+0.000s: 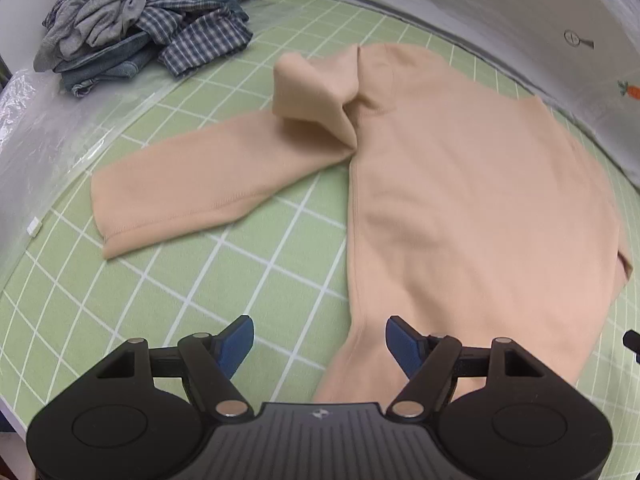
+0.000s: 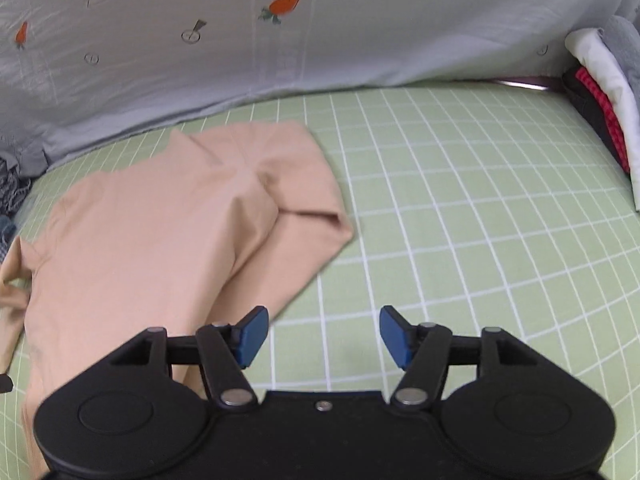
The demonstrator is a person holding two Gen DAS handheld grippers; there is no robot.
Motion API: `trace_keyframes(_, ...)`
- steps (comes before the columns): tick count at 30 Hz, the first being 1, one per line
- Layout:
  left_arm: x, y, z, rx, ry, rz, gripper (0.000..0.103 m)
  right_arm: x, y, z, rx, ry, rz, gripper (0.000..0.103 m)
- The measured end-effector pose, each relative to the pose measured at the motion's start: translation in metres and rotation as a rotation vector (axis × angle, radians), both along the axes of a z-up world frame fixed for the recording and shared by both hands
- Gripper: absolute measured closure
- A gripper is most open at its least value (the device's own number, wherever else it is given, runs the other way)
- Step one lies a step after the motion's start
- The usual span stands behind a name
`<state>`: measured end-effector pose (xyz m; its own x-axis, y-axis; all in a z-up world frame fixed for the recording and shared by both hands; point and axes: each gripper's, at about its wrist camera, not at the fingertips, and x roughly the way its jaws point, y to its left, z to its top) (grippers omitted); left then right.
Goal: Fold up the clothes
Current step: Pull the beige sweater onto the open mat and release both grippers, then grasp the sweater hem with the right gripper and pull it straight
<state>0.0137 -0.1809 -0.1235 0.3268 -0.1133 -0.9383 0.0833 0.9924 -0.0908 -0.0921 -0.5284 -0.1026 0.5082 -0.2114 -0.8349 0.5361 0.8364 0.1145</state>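
- Green checked bedding (image 1: 224, 272) with white grid lines is my work surface, and it looks soft, so I expect cloth to drag on it rather than slide.
- Beyond my right fingers a grey sheet (image 2: 160, 60) printed with carrots rises like a backdrop along the far edge of the green.
- Far off to the right of those fingers sits a stack of folded things (image 2: 600, 112) in white, red and dark cloth, which I take to be items already done.
- Up and to the left of my left fingers lies a heap of unfolded clothes (image 1: 140, 28), grey and blue plaid, with clear plastic sheeting (image 1: 40, 128) below it.
- The peach sweater (image 1: 460, 200) lies spread just ahead of my left gripper (image 1: 320, 346), its side edge running down between the blue pads.
- One sleeve (image 1: 200, 192) sticks out flat to the left of those pads; near the shoulder the cloth is bunched into a lump.
- In the right view, the other sleeve side seems folded over the body just ahead of my right gripper (image 2: 324, 336).
- Both sets of jaws stand apart and hold nothing.
- My judgement: this fold is barely begun, the sleeve and body remain, and the heap waits.
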Motion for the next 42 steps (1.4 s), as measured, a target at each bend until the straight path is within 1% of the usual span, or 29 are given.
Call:
trace_keyframes(1,-0.002,0.0,-0.002,0.015,0.002,-0.008,0.029,0.0,0.005,-0.006,0.01,0.006,0.014,0.049)
trace_keyframes(3,-0.007,0.0,-0.006,0.041,0.011,-0.022,0.029,0.003,0.016,-0.015,0.02,0.0,0.047,0.052)
trace_keyframes(8,-0.004,-0.007,-0.013,0.093,0.033,-0.029,0.029,0.03,0.027,-0.028,0.042,-0.015,0.083,0.052)
trace_keyframes(10,-0.001,-0.01,-0.015,0.104,0.043,-0.035,0.029,0.04,0.031,-0.031,0.02,-0.007,0.098,0.051)
trace_keyframes(11,0.0,-0.012,-0.016,0.108,0.045,-0.04,0.029,0.044,0.035,-0.032,-0.007,0.002,0.109,0.05)
trace_keyframes(13,0.003,-0.016,-0.017,0.119,0.046,-0.05,0.027,0.05,0.041,-0.034,-0.058,0.017,0.132,0.05)
trace_keyframes(15,0.004,-0.018,-0.017,0.133,0.045,-0.056,0.024,0.05,0.044,-0.035,-0.08,0.017,0.148,0.051)
trace_keyframes(17,0.006,-0.018,-0.018,0.138,0.05,-0.05,0.019,0.05,0.046,-0.035,-0.091,0.009,0.196,0.061)
trace_keyframes(18,0.008,-0.017,-0.019,0.137,0.055,-0.044,0.017,0.049,0.046,-0.035,-0.096,0.006,0.222,0.063)
trace_keyframes(19,0.009,-0.015,-0.02,0.125,0.064,-0.031,0.016,0.049,0.045,-0.034,-0.084,0.002,0.231,0.069)
trace_keyframes(20,0.011,-0.012,-0.02,0.113,0.073,-0.018,0.016,0.048,0.043,-0.034,-0.069,-0.002,0.236,0.078)
trace_keyframes(21,0.011,-0.01,-0.021,0.106,0.078,-0.01,0.014,0.048,0.043,-0.034,-0.064,0.0,0.242,0.084)
trace_keyframes(22,0.011,-0.009,-0.021,0.1,0.081,-0.002,0.013,0.048,0.044,-0.033,-0.061,0.002,0.252,0.093)
trace_keyframes(25,0.009,-0.008,-0.021,0.101,0.074,0.003,0.011,0.043,0.043,-0.033,-0.068,0.009,0.263,0.097)
trace_keyframes(29,0.009,-0.006,-0.023,0.099,0.067,0.011,0.008,0.028,0.025,-0.033,-0.116,0.052,0.23,0.097)
trace_keyframes(33,0.009,-0.004,-0.024,0.099,0.063,0.016,0.005,0.007,-0.014,-0.033,-0.195,0.094,0.143,0.097)
trace_keyframes(34,0.009,-0.003,-0.025,0.099,0.063,0.018,0.004,0.0,-0.027,-0.034,-0.212,0.104,0.107,0.097)
trace_keyframes(37,0.011,-0.002,-0.026,0.099,0.064,0.021,0.003,-0.012,-0.063,-0.027,-0.351,0.152,-0.013,0.097)
trace_keyframes(38,0.012,-0.002,-0.027,0.099,0.065,0.022,0.003,-0.014,-0.069,-0.024,-0.415,0.174,-0.036,0.097)
trace_keyframes(40,0.013,-0.002,-0.027,0.1,0.067,0.025,0.002,-0.019,-0.084,-0.016,-0.492,0.201,-0.071,0.096)
trace_keyframes(41,0.013,-0.002,-0.027,0.1,0.067,0.027,0.002,-0.021,-0.088,-0.012,-0.483,0.195,-0.083,0.095)
trace_keyframes(42,0.013,-0.002,-0.027,0.1,0.068,0.029,0.002,-0.024,-0.09,-0.007,-0.457,0.177,-0.097,0.092)
